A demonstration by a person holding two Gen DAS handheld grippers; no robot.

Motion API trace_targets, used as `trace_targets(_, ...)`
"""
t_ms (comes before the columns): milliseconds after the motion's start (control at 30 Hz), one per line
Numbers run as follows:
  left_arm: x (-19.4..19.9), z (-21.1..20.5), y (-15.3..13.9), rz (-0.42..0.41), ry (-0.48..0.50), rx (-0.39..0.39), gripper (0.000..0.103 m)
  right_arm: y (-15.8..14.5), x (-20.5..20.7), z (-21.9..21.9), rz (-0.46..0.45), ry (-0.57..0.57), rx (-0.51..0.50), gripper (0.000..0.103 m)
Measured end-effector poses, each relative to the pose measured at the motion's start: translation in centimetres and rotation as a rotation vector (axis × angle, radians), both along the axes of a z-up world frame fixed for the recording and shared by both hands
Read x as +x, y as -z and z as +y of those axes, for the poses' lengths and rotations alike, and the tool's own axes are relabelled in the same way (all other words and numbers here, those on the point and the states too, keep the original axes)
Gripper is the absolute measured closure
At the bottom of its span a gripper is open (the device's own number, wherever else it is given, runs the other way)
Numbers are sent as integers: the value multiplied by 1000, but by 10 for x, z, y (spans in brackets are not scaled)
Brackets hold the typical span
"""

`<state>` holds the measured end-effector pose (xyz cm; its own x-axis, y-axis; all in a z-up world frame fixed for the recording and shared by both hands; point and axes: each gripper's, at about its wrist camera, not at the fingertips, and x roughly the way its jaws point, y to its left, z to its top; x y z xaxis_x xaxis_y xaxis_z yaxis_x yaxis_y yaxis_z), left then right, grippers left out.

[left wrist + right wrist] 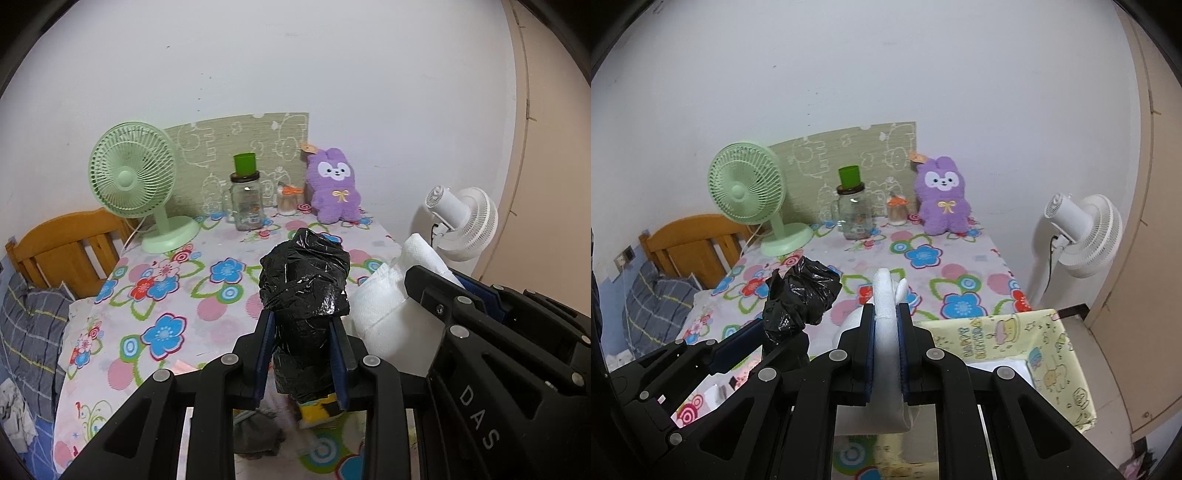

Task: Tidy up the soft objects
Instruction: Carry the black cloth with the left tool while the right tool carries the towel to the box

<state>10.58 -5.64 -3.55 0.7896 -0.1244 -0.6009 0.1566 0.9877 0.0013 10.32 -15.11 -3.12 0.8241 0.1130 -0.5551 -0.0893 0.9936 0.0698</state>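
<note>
A black plastic bag [304, 280], wadded into a bundle, is clenched between the blue pads of the left gripper [302, 325] and held above the flowered tablecloth [166, 295]; in the left wrist view it fills the middle, its crumpled top rising toward 12 o'clock. Just beside it at 3 o'clock, a folded white tissue pack [384, 299] sits in the grasp of the right gripper [886, 317], whose pads press on both of its flat sides, the pack standing on edge between them. In the right wrist view the bag [803, 295] appears at 9 o'clock of the tissue pack [885, 295], with the left gripper [775, 334] reaching in from the lower left. A yellow patterned box [1015, 332] with an open top stands at 4 o'clock of the right gripper, near the table's edge. At the back of the table, around 12 o'clock, a purple plush rabbit [334, 184] leans by the wall, with a glass jar [247, 201] topped by a green cup [244, 163] and a green desk fan [133, 181] to its 9 o'clock side. A white standing fan [1082, 229] is off the table at 2 o'clock.
</note>
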Motion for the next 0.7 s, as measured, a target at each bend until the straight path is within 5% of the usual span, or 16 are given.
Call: trace_targets(700,17,-65,17,38,91,-5,75,13,7,-65,14,105,3,90)
